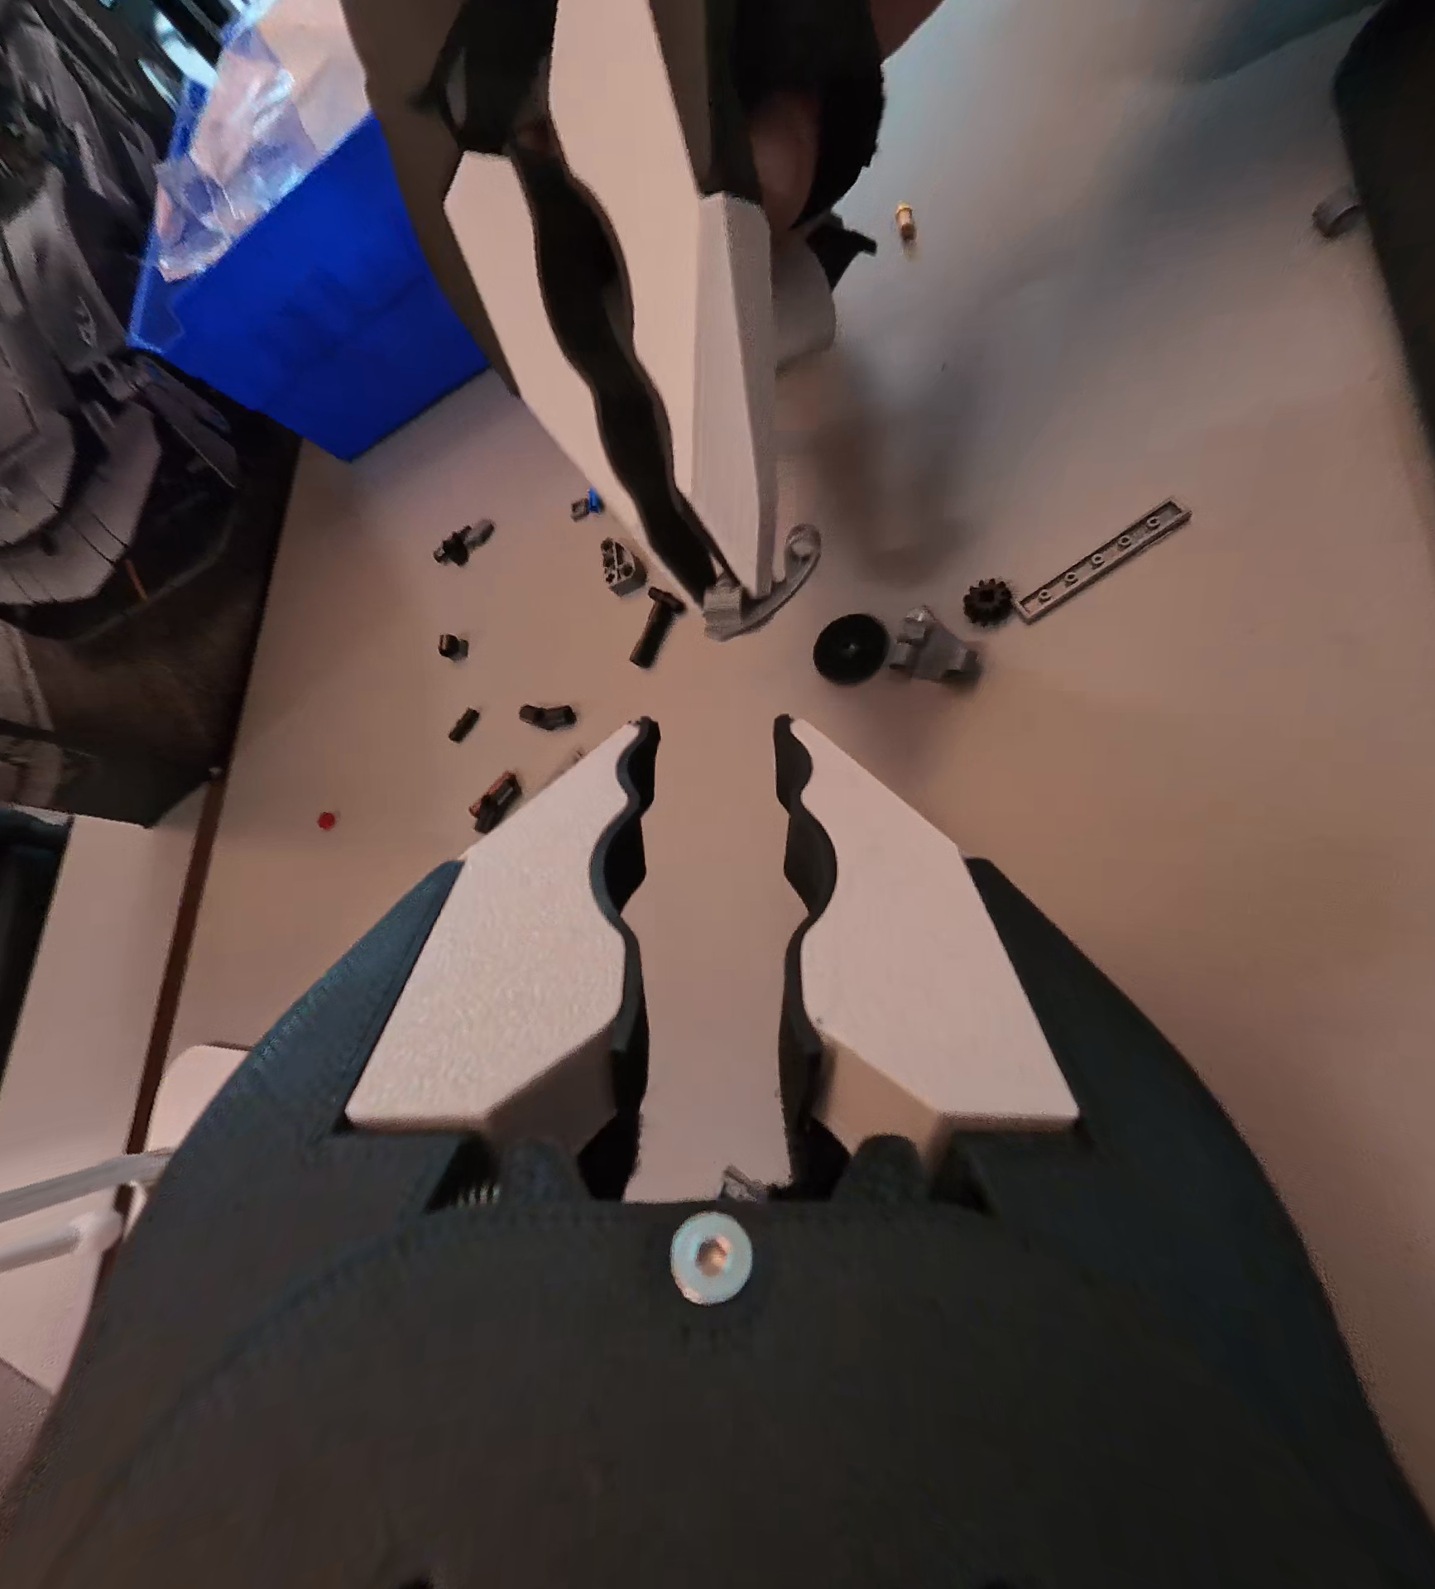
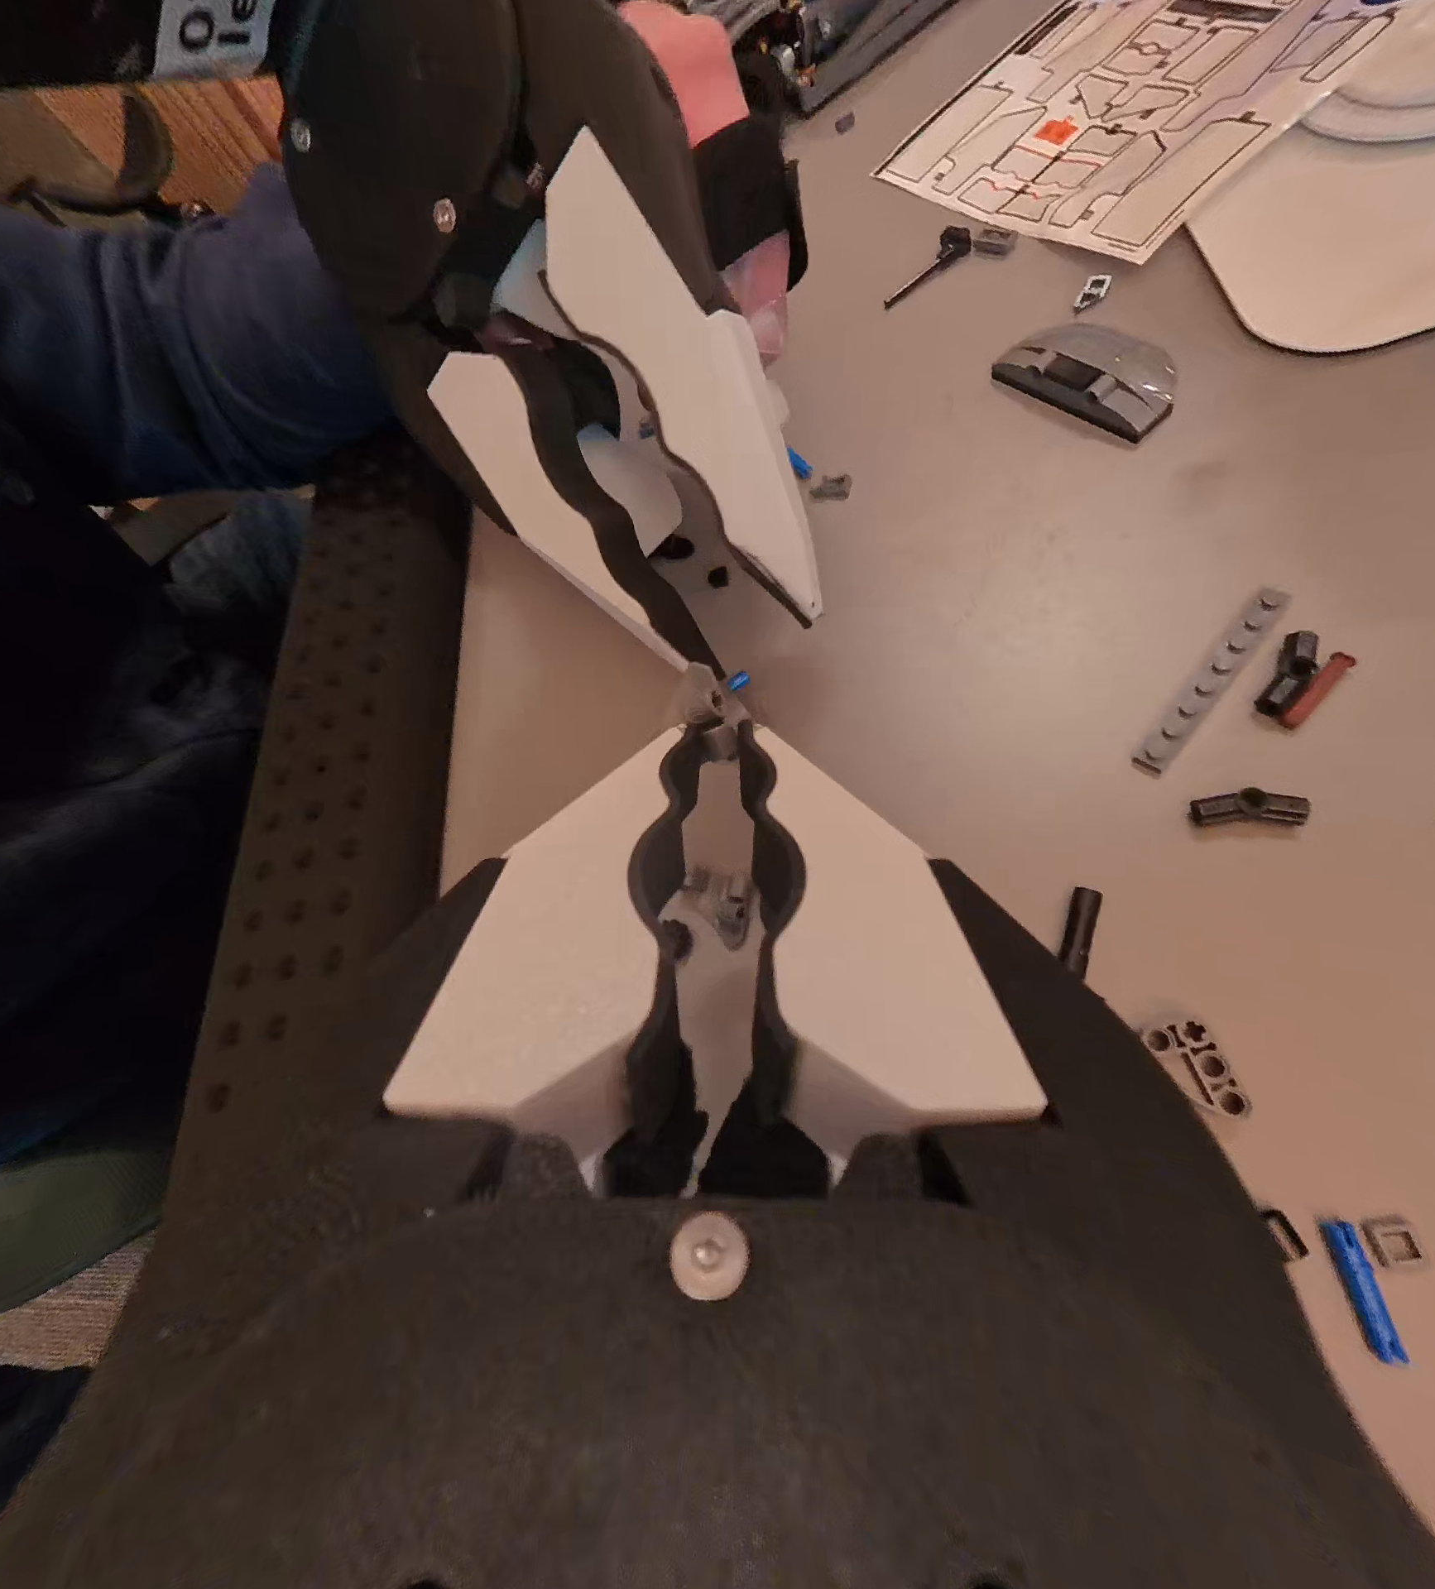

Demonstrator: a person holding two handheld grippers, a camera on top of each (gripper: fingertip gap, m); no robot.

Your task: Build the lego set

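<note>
In the left wrist view my left gripper (image 1: 714,731) is open and empty, a little above the table. Ahead of it my right gripper (image 1: 727,593) comes down from the top, shut on a small grey curved lego piece (image 1: 783,585) just above the table. In the right wrist view my right gripper (image 2: 718,731) pinches this grey piece (image 2: 710,701) at its fingertips, and a blue pin (image 2: 738,682) sticks out of the piece. The left gripper (image 2: 755,641) faces it, jaws apart, with its tips close to the piece.
Loose parts lie around: a black wheel (image 1: 850,649), a grey part (image 1: 933,649), a black gear (image 1: 987,600), a long grey plate (image 1: 1110,559), several black pins (image 1: 460,550). A blue bin (image 1: 310,318) stands behind. A printed sheet (image 2: 1127,129), a grey canopy assembly (image 2: 1084,378) and a blue axle (image 2: 1363,1290) lie at the right. The grippers are tip to tip, or close to it. The black wheel (image 1: 850,649) is about equally far from each gripper, around 8 cm.
</note>
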